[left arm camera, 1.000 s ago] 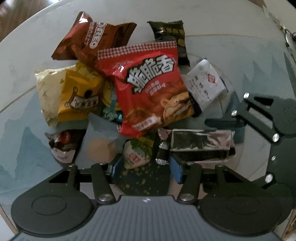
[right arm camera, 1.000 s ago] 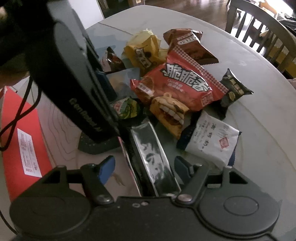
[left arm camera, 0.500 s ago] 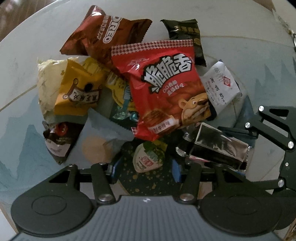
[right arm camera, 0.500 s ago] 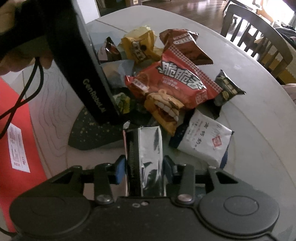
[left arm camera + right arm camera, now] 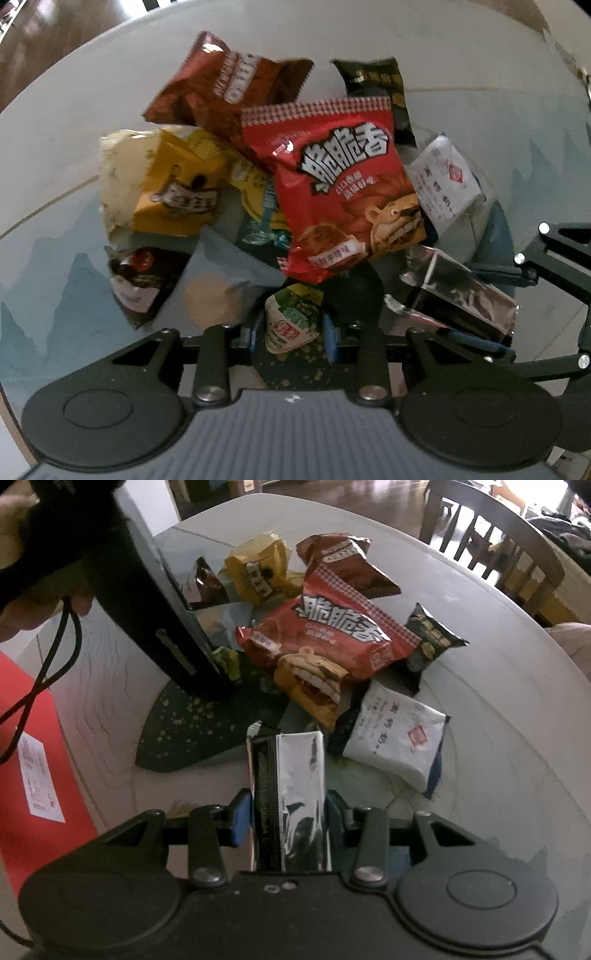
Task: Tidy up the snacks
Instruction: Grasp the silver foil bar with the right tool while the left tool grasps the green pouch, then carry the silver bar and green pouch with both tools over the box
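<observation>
A silver foil packet [image 5: 291, 794], a second ago lying loose between open fingers, is now clamped in the right gripper [image 5: 286, 812] and lifted off the surface [image 5: 498, 709], clear of the snack pile. The left gripper [image 5: 293, 328] has closed its fingers on a small green packet [image 5: 293, 321] at the pile's near edge, so both are ready to sort

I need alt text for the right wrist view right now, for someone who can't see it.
The right gripper is shut on a silver foil packet above a pale round table. Beyond it lies a pile of snacks topped by a red bag, with a white packet to the right and the left gripper reaching in.
</observation>
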Action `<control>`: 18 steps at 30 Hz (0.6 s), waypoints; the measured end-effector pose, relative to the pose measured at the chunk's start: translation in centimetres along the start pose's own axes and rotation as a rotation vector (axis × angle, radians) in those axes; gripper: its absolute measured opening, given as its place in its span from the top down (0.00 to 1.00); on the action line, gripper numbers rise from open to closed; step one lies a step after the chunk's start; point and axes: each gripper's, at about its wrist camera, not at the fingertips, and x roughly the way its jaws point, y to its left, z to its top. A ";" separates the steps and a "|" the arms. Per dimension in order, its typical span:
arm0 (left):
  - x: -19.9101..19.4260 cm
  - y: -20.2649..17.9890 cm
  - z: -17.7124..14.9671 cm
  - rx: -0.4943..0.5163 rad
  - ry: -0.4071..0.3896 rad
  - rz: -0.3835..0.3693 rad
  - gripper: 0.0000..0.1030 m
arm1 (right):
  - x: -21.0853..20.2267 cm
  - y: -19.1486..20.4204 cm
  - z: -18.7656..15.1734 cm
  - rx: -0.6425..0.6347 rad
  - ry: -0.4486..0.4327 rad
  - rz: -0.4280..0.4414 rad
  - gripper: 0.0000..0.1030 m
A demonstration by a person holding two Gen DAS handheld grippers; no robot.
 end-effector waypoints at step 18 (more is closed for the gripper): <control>-11.4 1.0 -3.8 -0.062 -0.196 0.045 0.69 | -8.1 3.1 0.0 0.057 -0.126 -0.115 0.59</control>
